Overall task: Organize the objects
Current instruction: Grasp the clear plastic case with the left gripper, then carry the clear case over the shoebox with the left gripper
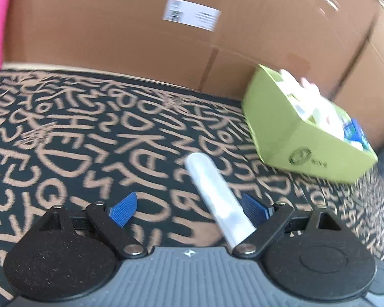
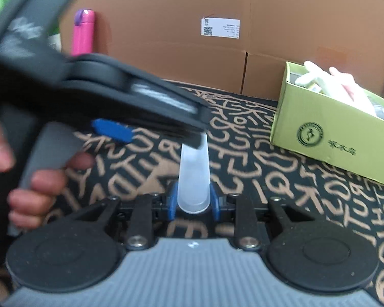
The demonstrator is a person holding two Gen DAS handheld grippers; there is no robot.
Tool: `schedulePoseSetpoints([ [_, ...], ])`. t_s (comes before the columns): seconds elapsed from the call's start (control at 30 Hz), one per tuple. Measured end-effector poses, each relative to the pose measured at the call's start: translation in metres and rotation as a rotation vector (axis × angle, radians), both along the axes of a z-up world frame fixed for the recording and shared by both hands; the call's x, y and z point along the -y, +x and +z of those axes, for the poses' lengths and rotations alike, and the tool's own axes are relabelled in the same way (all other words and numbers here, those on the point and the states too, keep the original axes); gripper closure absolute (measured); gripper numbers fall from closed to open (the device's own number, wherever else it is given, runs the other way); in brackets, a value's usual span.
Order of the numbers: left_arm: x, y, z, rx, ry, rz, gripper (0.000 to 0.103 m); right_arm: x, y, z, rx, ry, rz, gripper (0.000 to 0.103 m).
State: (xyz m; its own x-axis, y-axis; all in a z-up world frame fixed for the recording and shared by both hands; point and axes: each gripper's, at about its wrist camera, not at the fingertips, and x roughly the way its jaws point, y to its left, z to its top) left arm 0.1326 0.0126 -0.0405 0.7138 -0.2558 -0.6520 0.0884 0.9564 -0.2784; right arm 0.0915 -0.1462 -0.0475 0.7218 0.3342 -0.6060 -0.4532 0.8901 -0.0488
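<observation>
A translucent white plastic tube (image 2: 193,179) is clamped between the blue pads of my right gripper (image 2: 193,199) and points forward over the patterned cloth. My left gripper (image 1: 189,208) is open; the same tube (image 1: 215,194) lies against its right blue pad (image 1: 253,208), with a wide gap to the left pad. In the right wrist view the left gripper's body (image 2: 110,94) hangs over the tube's far end. A green cardboard box (image 2: 332,133) with white items in it sits at the right; it also shows in the left wrist view (image 1: 294,138).
A large brown cardboard box (image 2: 217,46) forms a wall behind the black cloth with tan letters (image 1: 89,140). A pink bottle (image 2: 84,33) stands at the back left. A hand (image 2: 35,179) grips the left gripper's handle.
</observation>
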Motion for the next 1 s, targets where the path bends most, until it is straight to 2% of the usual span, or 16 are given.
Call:
schedulePoseSetpoints([
  [0.07, 0.011, -0.002, -0.001, -0.002, 0.021, -0.039, 0.017, 0.003, -0.008, 0.001, -0.003, 0.008, 0.009, 0.077],
  [0.17, 0.027, -0.004, -0.001, 0.013, 0.072, -0.090, 0.040, 0.009, -0.018, 0.000, -0.001, 0.024, 0.017, 0.077],
  [0.2, 0.031, -0.004, -0.002, 0.013, 0.095, -0.108, 0.050, 0.012, -0.021, -0.002, 0.004, 0.035, 0.013, 0.077],
  [0.23, 0.035, -0.005, -0.001, 0.017, 0.115, -0.114, 0.053, 0.015, -0.023, -0.002, 0.003, 0.050, 0.007, 0.077],
  [0.37, 0.041, -0.009, -0.001, 0.024, 0.152, -0.119, 0.053, 0.026, -0.023, -0.002, -0.009, 0.096, -0.009, 0.077],
  [0.43, 0.047, -0.010, 0.000, 0.029, 0.174, -0.135, 0.057, 0.028, -0.022, -0.002, -0.013, 0.115, -0.008, 0.077],
  [0.63, 0.064, -0.013, 0.012, 0.034, 0.134, -0.154, 0.065, 0.050, -0.031, 0.001, 0.004, 0.171, -0.055, 0.076],
  [0.77, 0.088, -0.017, 0.042, 0.126, 0.120, -0.213, 0.075, 0.073, -0.035, 0.018, 0.062, 0.202, -0.116, 0.076],
  [1.0, 0.135, -0.008, 0.090, 0.268, 0.101, -0.306, 0.076, 0.114, -0.027, 0.061, 0.230, 0.235, -0.206, 0.076],
])
